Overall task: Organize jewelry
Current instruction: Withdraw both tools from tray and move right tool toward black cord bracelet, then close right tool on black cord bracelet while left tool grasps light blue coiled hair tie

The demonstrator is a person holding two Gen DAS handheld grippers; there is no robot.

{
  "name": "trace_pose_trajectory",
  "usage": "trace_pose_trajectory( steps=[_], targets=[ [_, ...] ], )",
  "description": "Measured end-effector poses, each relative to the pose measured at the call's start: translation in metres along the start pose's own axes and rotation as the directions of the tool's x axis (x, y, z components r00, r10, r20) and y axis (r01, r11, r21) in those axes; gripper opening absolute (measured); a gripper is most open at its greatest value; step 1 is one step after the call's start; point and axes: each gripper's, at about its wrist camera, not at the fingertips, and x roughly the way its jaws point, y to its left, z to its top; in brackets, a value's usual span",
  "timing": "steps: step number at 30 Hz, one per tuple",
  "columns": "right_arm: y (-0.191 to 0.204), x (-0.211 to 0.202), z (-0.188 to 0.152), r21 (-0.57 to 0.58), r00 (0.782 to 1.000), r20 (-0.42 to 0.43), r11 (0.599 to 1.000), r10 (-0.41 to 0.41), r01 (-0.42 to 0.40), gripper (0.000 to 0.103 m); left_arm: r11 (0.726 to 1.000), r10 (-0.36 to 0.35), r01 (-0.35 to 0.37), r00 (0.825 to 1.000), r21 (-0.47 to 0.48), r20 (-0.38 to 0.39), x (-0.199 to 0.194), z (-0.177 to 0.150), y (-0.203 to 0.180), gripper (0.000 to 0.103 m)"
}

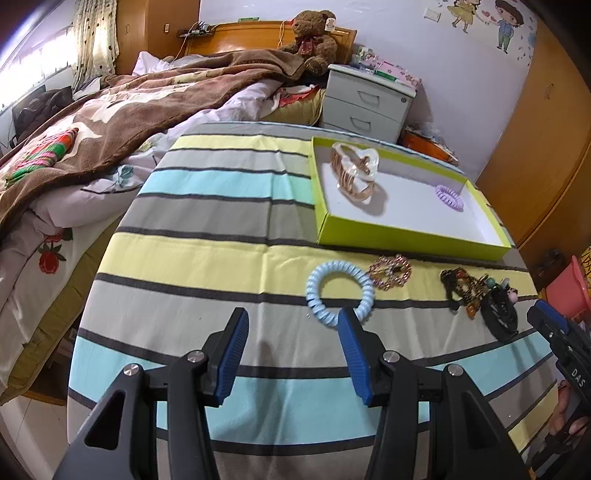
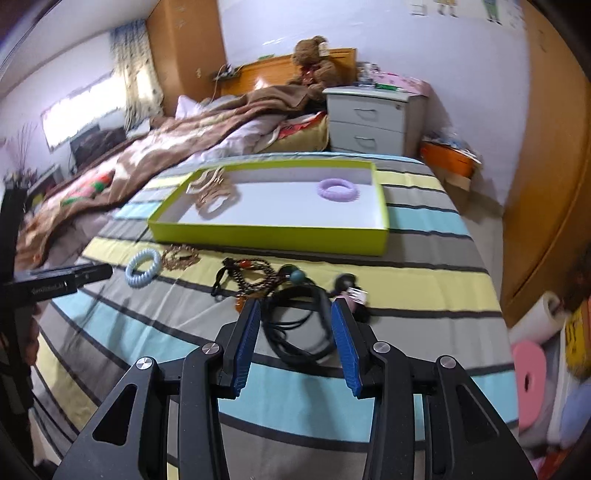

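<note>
A lived-in bedroom in a home. An unmade bed with a rumpled brown fleece blanket (image 1: 155, 99) fills the room's middle. At its head stand an orange wooden headboard (image 1: 251, 37) and a brown plush teddy bear (image 1: 314, 37). Just beside the bear is a pale grey two-drawer nightstand (image 1: 365, 99). Behind the bed hang spotted curtains (image 1: 94, 40); cartoon child wall stickers (image 1: 487, 18) decorate the wall above the nightstand.

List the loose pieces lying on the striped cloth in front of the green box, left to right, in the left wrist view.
Light blue coil hair tie → pink-gold openwork piece → dark beaded bracelet → black cord loop.
</note>
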Motion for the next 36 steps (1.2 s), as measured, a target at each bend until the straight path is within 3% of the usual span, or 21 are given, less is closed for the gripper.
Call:
trace_pose_trajectory(
  steps=[10,15,18,22,31,36],
  targets=[
    [0.0,0.028,0.023,-0.068,0.998,-0.056,0.997,-0.042,0.038,0.041,1.0,0.007,-0.007,1.0,0.0,-0.013,0.004,0.0,0.002,0.052],
    [0.003,0.042,0.031,-0.125,0.996,-0.086,0.992,0.004,-0.014,0.041,1.0,0.0,0.0,1.0,0.007,-0.029,0.011,0.004,-0.002,0.052],
    [-0.002,0.054,0.035,-0.104,0.987,-0.135,0.989,0.09,-0.104,0.041,1.0,0.001,0.0,0.999,0.013,-0.042,0.016,0.005,-0.004,0.052],
    [-0.006,0.07,0.033,-0.114,0.976,-0.194,0.985,0.103,-0.127,0.041,1.0,0.005,-0.004,0.999,0.015,-0.054,0.02,0.006,-0.004,0.052],
    [-0.008,0.074,0.033,-0.142,0.971,-0.215,0.981,0.102,-0.134,0.04,1.0,0.015,-0.014,0.998,0.014,-0.064,0.025,0.007,-0.003,0.052],
    [-0.01,0.067,0.034,-0.142,0.978,-0.191,0.983,0.089,-0.118,0.014,1.0,0.018,-0.017,0.998,0.012,-0.067,0.024,0.007,-0.003,0.052]
  ],
)
